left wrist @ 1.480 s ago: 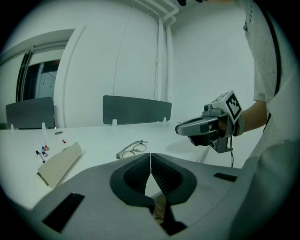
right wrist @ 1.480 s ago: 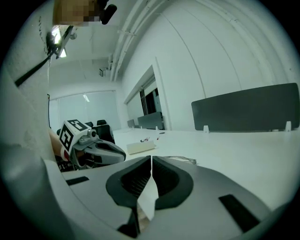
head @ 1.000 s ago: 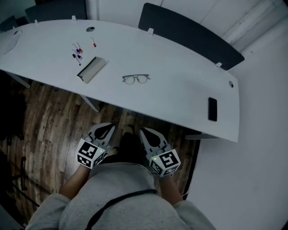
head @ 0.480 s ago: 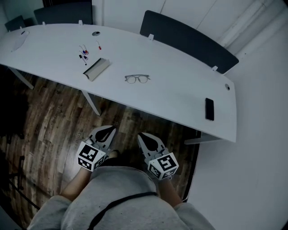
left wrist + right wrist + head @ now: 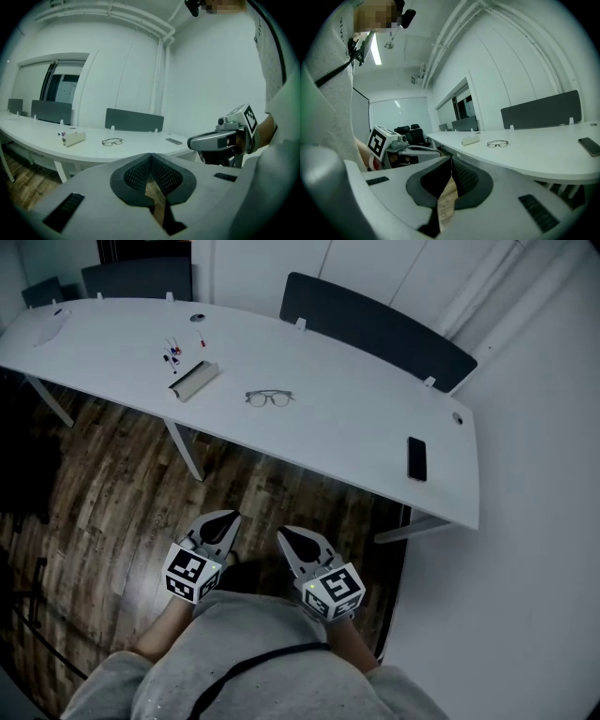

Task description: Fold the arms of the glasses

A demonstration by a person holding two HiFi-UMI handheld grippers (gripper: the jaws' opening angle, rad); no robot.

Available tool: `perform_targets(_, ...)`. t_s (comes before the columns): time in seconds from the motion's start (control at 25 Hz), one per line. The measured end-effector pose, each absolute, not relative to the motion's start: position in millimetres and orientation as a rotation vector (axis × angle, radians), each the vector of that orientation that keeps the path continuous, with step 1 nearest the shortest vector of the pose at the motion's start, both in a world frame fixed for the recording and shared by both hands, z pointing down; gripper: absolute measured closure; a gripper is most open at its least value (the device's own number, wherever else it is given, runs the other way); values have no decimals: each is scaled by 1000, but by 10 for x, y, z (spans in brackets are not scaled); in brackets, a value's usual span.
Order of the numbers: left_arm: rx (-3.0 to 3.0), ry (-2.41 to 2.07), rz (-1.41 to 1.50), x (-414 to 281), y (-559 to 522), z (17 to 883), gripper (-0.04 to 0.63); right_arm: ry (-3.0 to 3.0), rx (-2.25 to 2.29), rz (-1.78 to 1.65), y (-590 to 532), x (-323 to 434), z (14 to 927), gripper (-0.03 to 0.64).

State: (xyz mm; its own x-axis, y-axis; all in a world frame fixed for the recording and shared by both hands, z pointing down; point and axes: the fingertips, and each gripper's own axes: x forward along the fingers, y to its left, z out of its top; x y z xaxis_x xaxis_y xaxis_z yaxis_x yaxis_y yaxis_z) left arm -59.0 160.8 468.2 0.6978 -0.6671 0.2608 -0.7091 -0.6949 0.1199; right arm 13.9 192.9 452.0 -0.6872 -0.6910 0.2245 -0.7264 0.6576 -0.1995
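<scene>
Glasses (image 5: 269, 397) are seen lying on the long white table (image 5: 356, 418), roughly midway along it and closer to its near edge than to its far one. The lenses are turned toward the near side, and the arms appear to be spread open, though this is too small to be told with certainty. To the left of the glasses a pale oblong box (image 5: 193, 381) is laid at an angle, and a few small pens (image 5: 172, 354) are scattered just beyond it. Well to the right, a dark phone (image 5: 416, 458) is placed flat near the right end of the table. A dark divider panel (image 5: 375, 329) is fixed along the far edge. Both grippers are held low over the wooden floor (image 5: 103, 493), on the near side of the table and well apart from the glasses, close in front of the grey sweater (image 5: 244, 652) worn by the person. The left gripper (image 5: 223, 521) is pointed toward the table with its jaws pressed together, and nothing is held between them. The right gripper (image 5: 289, 538) is held just beside it, pointed the same way, and its jaws are likewise brought together with nothing between them. In each gripper view only a strip of floor is seen through the narrow gap beneath the pads.
</scene>
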Motion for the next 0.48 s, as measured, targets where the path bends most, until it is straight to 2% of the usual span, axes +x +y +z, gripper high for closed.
perform_targets(0.48,2691,-1183,285,-195,2804,4583,580,-2771,1104,370,3082,430,4454,597)
